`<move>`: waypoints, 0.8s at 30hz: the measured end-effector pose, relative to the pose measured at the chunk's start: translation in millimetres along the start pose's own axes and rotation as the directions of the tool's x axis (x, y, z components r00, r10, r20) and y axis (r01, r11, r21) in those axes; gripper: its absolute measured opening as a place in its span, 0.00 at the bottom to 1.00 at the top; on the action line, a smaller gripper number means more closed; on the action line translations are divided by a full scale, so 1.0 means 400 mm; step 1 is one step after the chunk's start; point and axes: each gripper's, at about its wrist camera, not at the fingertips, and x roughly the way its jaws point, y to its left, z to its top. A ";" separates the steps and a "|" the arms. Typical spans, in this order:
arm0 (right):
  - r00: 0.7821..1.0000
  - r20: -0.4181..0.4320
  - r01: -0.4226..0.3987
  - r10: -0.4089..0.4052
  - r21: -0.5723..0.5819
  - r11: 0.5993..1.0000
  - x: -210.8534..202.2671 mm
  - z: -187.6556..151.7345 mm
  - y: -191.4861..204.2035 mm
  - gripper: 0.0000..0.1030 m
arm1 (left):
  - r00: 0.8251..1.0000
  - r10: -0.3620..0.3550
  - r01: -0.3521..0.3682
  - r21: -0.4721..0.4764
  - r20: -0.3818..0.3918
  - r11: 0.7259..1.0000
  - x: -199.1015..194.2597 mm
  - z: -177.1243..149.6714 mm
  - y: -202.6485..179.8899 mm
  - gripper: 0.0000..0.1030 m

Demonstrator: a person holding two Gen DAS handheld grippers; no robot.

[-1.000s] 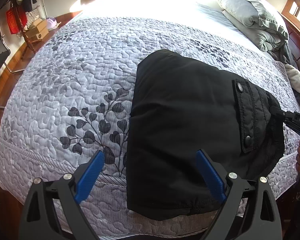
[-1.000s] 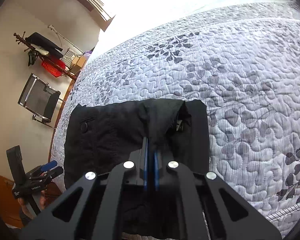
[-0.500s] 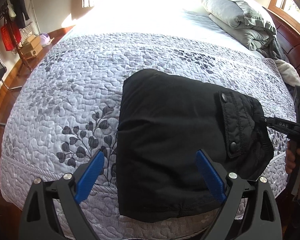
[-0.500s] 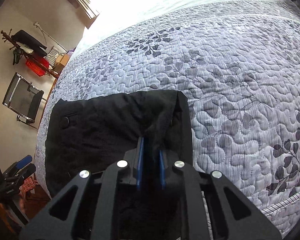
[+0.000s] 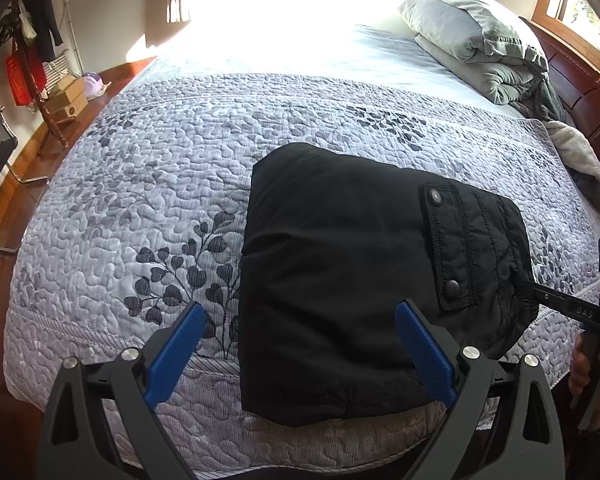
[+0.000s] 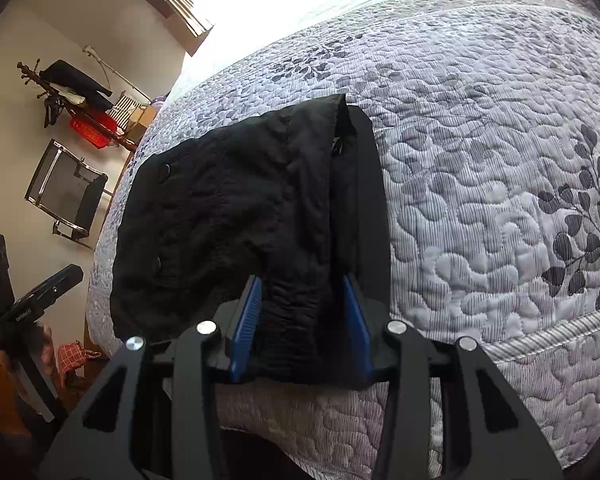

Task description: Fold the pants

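Note:
The black pants point(image 5: 352, 272) lie folded into a compact rectangle on the quilted grey bedspread point(image 5: 172, 184), near the bed's front edge. They also show in the right wrist view point(image 6: 236, 208), waistband end toward me. My left gripper point(image 5: 300, 344) is open, held above the pants' near edge, touching nothing. My right gripper point(image 6: 304, 312) has its jaws apart, straddling the bunched waistband without pinching it. It appears in the left wrist view point(image 5: 540, 296) at the pants' right edge. The left gripper shows in the right wrist view point(image 6: 40, 292) at far left.
Folded grey bedding point(image 5: 476, 40) sits at the head of the bed by a wooden headboard point(image 5: 580, 76). A coat rack point(image 5: 24, 52), boxes point(image 5: 66, 100) and a black chair point(image 6: 66, 192) stand off the bed's far side.
My right gripper has opened and released the waistband it pinched a second ago. The left gripper has drawn back and up a little from the pants.

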 end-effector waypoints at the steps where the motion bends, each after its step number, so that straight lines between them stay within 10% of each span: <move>1: 1.000 0.003 0.011 -0.011 0.002 1.000 0.003 -0.001 0.000 0.36 | 1.000 0.003 -0.003 -0.004 -0.007 1.000 0.004 -0.006 0.008 0.94; 7: 1.000 0.014 -0.019 0.019 0.035 0.999 -0.016 0.012 -0.018 0.08 | 0.998 0.022 -0.027 -0.080 -0.066 0.996 0.037 -0.047 0.085 0.94; 24: 0.997 0.032 0.070 -0.070 0.001 0.998 -0.025 0.007 -0.026 0.20 | 0.989 -0.077 0.059 -0.144 -0.127 0.988 0.085 -0.058 0.159 0.94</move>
